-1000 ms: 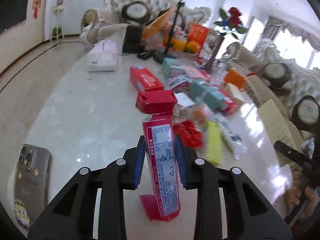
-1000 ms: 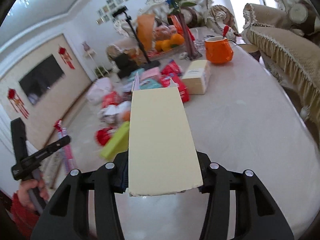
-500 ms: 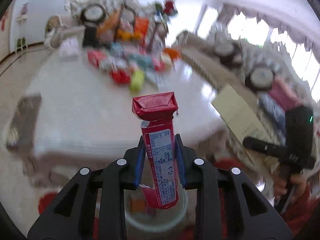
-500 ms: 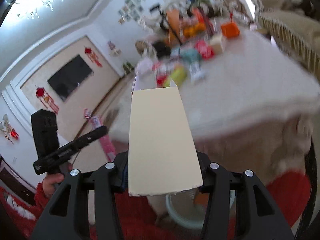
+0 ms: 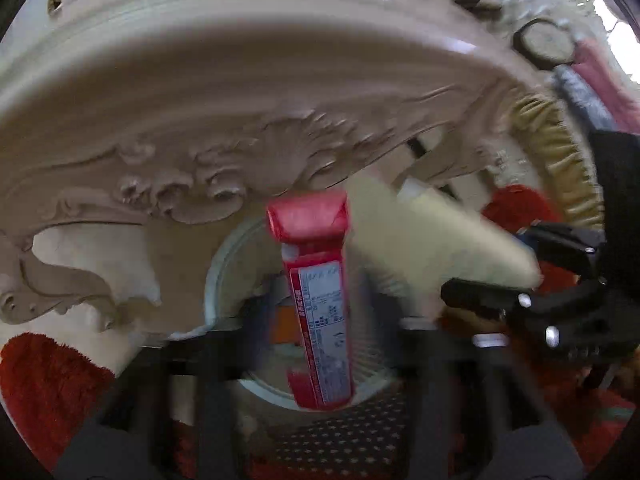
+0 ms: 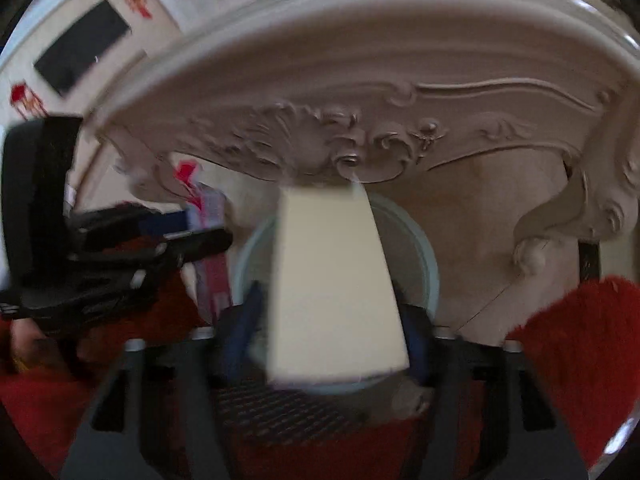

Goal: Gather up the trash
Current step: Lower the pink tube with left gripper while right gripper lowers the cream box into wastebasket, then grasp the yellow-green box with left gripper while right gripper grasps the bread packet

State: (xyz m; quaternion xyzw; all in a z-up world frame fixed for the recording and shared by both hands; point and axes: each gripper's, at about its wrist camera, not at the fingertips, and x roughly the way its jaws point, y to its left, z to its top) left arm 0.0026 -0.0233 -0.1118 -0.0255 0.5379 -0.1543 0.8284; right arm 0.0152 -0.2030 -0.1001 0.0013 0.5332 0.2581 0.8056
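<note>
Over the pale bin (image 5: 240, 264), our left tongs (image 5: 316, 320) pinch a light, crushable red carton (image 5: 316, 300) mid-body; right tongs (image 6: 332, 320) clamp a stiff cream box (image 6: 332, 288).

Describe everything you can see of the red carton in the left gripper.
The red carton is a slim, crumpled paperboard box with a folded gable top and a white printed label down its face. It stands roughly upright between the left gripper fingers, directly over the pale round trash bin below the carved table edge. Motion blur hides whether the fingers press it.
</note>
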